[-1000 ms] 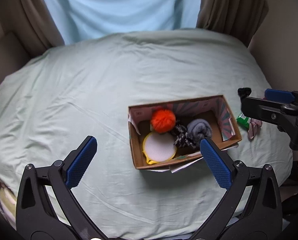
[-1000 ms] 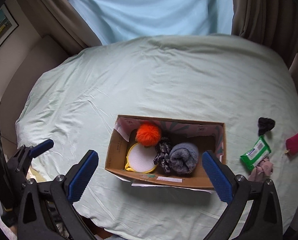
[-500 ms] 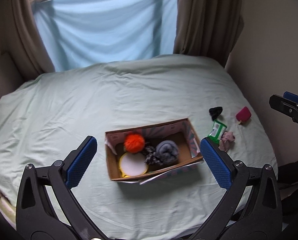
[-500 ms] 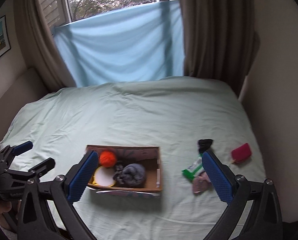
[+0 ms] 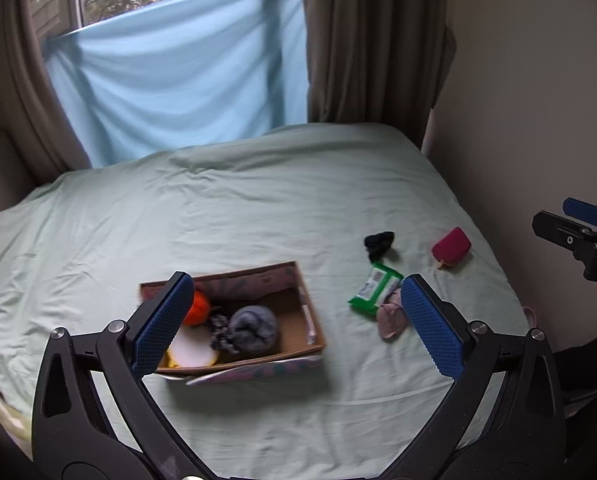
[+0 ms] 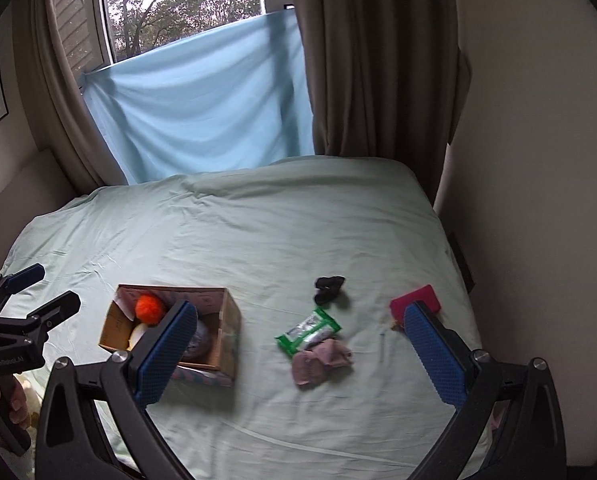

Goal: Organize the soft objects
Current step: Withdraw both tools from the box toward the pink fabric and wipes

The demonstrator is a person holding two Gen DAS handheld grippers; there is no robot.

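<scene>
A cardboard box [image 5: 294, 320] [image 6: 228, 320] sits on the pale green bed. It holds an orange pompom [image 5: 199, 312] [image 6: 149, 309], a grey rolled cloth [image 5: 254, 326], a dark scrunchie [image 5: 219, 330] and a white-and-yellow round pad [image 5: 190, 352]. To its right lie a green wipes pack [image 5: 374, 289] [image 6: 308, 331], a pink cloth [image 5: 390, 318] [image 6: 322, 360], a black cloth [image 5: 378, 242] [image 6: 328, 289] and a red pouch [image 5: 451, 247] [image 6: 414, 300]. My left gripper [image 5: 294, 326] and right gripper [image 6: 298, 354] are both open, empty and held high above the bed.
The bed [image 6: 278, 220] runs back to a window with a blue sheet [image 6: 202, 100] and brown curtains [image 6: 370, 60]. A wall [image 6: 538, 160] borders the bed's right side. The other gripper shows at each view's edge.
Both grippers have pulled back and up from the box. The view widened to show the window, the wall and the loose items on the right.
</scene>
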